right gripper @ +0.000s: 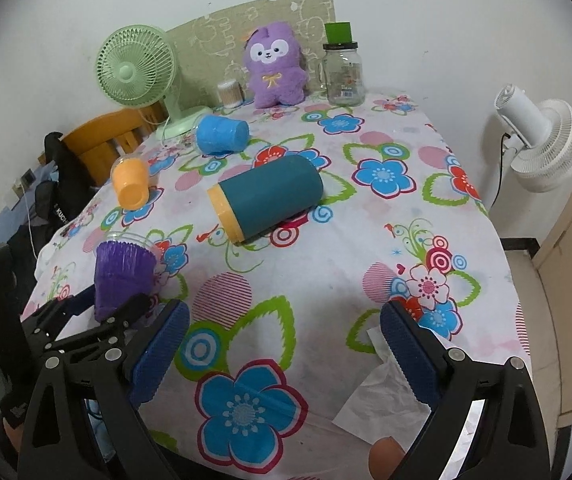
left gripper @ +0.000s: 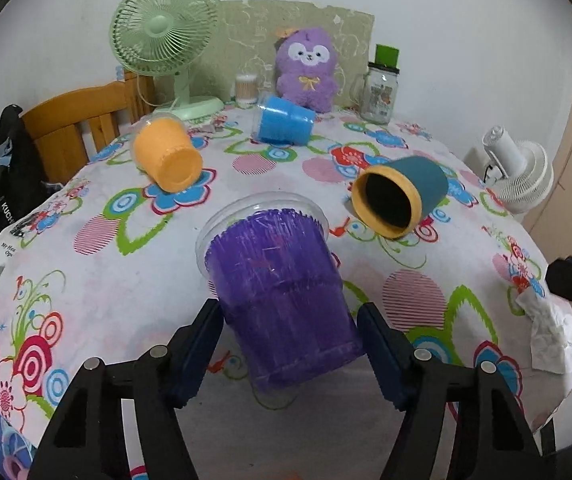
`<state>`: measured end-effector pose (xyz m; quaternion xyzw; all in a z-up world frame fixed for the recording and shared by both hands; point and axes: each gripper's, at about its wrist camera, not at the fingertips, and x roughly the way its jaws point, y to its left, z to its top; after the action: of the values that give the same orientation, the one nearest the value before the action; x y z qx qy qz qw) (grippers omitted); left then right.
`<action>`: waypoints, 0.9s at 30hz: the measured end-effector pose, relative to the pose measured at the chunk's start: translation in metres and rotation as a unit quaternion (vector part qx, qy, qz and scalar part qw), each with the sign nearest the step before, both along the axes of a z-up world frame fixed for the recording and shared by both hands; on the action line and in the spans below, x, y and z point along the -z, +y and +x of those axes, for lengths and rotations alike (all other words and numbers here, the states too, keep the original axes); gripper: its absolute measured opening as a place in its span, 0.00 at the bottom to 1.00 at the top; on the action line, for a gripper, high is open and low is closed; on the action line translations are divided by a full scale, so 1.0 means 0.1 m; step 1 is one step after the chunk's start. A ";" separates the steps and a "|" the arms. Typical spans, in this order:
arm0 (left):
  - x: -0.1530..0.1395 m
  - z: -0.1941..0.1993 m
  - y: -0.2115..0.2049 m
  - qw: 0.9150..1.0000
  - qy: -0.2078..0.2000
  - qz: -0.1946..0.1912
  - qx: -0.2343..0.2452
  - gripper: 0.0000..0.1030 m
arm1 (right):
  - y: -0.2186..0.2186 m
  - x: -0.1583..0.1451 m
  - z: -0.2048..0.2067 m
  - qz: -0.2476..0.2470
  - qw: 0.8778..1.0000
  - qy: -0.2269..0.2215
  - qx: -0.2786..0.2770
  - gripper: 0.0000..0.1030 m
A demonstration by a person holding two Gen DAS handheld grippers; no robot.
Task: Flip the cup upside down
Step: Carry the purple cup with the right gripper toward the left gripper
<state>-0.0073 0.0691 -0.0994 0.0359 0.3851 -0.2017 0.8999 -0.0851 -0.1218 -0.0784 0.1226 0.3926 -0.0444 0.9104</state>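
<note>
My left gripper [left gripper: 290, 340] is shut on a purple plastic cup [left gripper: 282, 292], its blue pads pressing both sides near the base. The cup is tilted, its clear rim pointing away from me and slightly down over the floral tablecloth [left gripper: 126, 288]. In the right wrist view the same purple cup [right gripper: 120, 276] shows at the left, held in the left gripper [right gripper: 110, 312]. My right gripper [right gripper: 284, 344] is open and empty above the near part of the table.
An orange cup [left gripper: 168, 156], a blue cup [left gripper: 284, 120] and a teal cup with yellow rim [left gripper: 400, 196] lie on their sides. A green fan [left gripper: 166, 36], purple plush [left gripper: 306, 68] and glass jar [left gripper: 380, 90] stand at the back. A crumpled tissue [right gripper: 382, 400] lies near the front edge.
</note>
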 end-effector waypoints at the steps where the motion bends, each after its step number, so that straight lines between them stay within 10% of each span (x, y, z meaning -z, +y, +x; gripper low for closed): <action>1: -0.02 0.00 0.01 1.000 -0.003 0.000 0.000 0.69 | 0.00 0.00 0.01 0.000 1.000 0.000 -0.001 0.95; 13: -0.33 -0.01 0.23 0.999 -0.028 -0.014 -0.008 0.64 | 0.22 -0.06 0.05 -0.011 1.000 -0.008 -0.028 0.95; 17: -0.19 -0.05 0.20 1.000 -0.002 -0.010 0.003 0.91 | 0.22 -0.05 0.04 -0.014 1.000 -0.005 -0.023 0.95; 20: -0.14 -0.08 0.16 1.000 -0.009 -0.010 0.006 0.92 | 0.21 -0.03 0.04 -0.015 1.000 -0.001 -0.020 0.95; 27: 0.02 -0.01 0.10 1.000 0.017 0.004 0.017 0.56 | 0.18 0.00 0.04 -0.013 1.000 0.002 -0.014 0.95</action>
<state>-0.0088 0.0787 -0.1019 0.0425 0.4004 -0.2163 0.8894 -0.0814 -0.1038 -0.0788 0.1052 0.3959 -0.0368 0.9115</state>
